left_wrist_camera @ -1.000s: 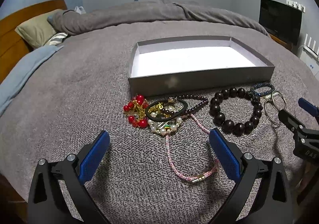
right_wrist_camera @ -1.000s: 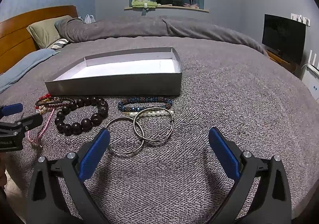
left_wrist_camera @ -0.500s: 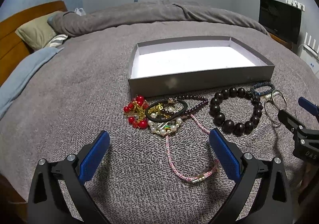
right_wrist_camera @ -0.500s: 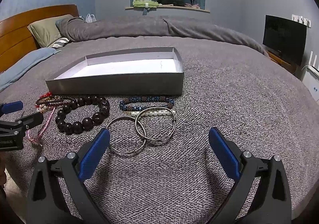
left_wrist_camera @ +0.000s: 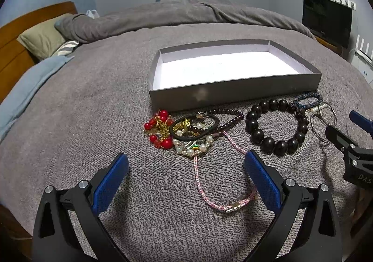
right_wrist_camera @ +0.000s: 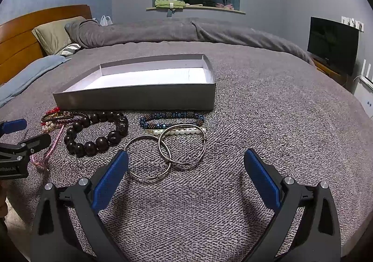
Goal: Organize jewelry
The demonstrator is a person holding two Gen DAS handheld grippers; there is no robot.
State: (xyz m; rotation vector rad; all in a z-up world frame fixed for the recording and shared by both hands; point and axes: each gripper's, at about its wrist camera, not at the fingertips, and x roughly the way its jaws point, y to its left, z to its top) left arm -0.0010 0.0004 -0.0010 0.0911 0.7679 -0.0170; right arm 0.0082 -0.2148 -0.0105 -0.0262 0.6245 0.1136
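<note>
A shallow grey box (left_wrist_camera: pixel 233 92) (right_wrist_camera: pixel 139 98) with a white floor sits open on the grey bedspread. In front of it lies jewelry: a red bead and gold chain piece (left_wrist_camera: pixel 158 127), a black hair tie over pearls (left_wrist_camera: pixel 193 129), a pink cord bracelet (left_wrist_camera: pixel 198 175), a dark wooden bead bracelet (left_wrist_camera: pixel 275 126) (right_wrist_camera: pixel 95 133), a blue beaded bracelet (right_wrist_camera: pixel 172 119), a pearl strand (right_wrist_camera: pixel 179 131) and two linked silver bangles (right_wrist_camera: pixel 167 152). My left gripper (left_wrist_camera: pixel 186 178) stands open over the pink cord. My right gripper (right_wrist_camera: pixel 186 175) stands open just short of the bangles.
The bed's grey cover (right_wrist_camera: pixel 268 110) stretches to the right and behind the box. Pillows (left_wrist_camera: pixel 44 38) and a wooden headboard (left_wrist_camera: pixel 14 52) lie far left. A dark screen (right_wrist_camera: pixel 332 45) stands at the right wall. The bed edge drops off near both grippers.
Both grippers have crept slightly forward toward the jewelry and stayed open. Nothing on the bed has moved.
</note>
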